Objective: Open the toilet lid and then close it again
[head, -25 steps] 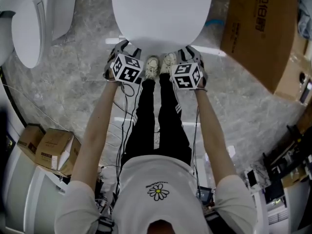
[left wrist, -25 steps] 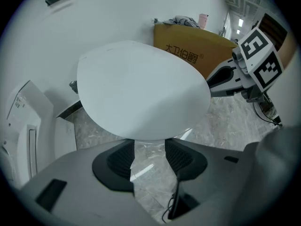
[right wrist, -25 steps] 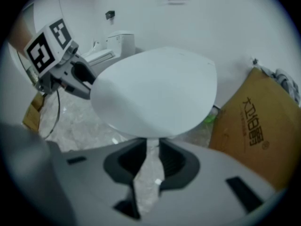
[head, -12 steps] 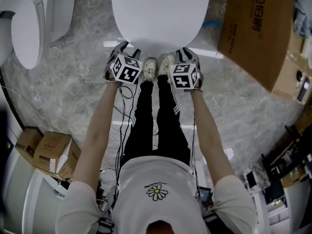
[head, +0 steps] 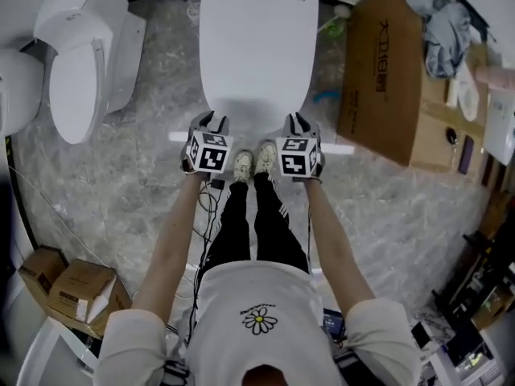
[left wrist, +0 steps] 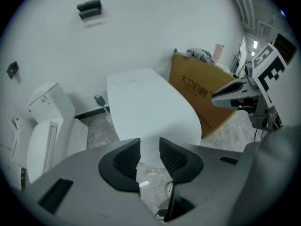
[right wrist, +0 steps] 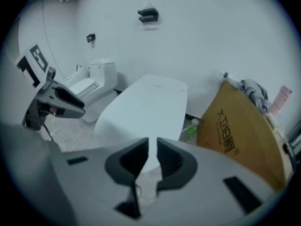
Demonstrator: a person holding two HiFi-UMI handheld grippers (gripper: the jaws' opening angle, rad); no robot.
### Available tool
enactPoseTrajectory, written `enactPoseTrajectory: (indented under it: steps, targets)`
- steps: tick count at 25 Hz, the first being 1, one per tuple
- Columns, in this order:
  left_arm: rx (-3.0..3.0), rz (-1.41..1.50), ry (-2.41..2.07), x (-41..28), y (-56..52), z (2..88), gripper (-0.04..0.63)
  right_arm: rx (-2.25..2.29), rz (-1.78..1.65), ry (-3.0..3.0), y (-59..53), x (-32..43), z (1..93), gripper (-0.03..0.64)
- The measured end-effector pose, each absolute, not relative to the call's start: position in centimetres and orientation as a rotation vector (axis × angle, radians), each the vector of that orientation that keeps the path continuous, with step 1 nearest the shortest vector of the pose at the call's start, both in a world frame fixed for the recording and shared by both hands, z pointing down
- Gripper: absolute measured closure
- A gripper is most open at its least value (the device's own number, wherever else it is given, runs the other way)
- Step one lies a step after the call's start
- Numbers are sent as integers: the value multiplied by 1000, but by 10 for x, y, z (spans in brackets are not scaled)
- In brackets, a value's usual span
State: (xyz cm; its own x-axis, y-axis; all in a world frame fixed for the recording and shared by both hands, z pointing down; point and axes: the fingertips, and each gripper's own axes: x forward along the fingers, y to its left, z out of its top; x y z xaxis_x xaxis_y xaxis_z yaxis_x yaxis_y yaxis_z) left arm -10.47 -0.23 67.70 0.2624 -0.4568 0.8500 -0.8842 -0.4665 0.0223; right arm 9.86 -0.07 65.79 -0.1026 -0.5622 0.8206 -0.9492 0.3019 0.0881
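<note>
The white toilet lid point(head: 257, 47) lies down over the bowl, its rounded front edge toward me. My left gripper point(head: 207, 121) sits at the front-left of that edge and my right gripper point(head: 298, 121) at the front-right. In the left gripper view the lid point(left wrist: 150, 112) shows through the gap of the left gripper point(left wrist: 149, 147). Those jaws have just been closing and still stand apart, with nothing pinched. In the right gripper view the lid point(right wrist: 146, 107) shows beyond the right gripper point(right wrist: 152, 147). Its jaws have also been closing, down to a narrow slit with nothing pressed between the pads.
A second white toilet point(head: 80, 63) stands at the left. A big cardboard box point(head: 394, 87) with clothes on it leans at the right of the lid. Small cartons point(head: 64, 284) lie at the lower left. The person's shoes point(head: 253, 163) and cables are on the marble floor.
Both grippers have lifted while staying at the lid's front edge. The head view has pulled back, so the whole toilet and its tank now show.
</note>
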Motion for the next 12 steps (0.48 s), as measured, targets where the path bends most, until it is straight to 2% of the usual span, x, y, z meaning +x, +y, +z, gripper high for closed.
enactPoseTrajectory:
  steps: [5, 12]
  targets:
    - [2161, 856, -1463, -99, -59, 539, 557, 1526, 422, -1907, -53, 91, 530, 569]
    - [2371, 395, -1650, -76, -78, 334, 569, 1736, 146, -2125, -62, 72, 347, 579]
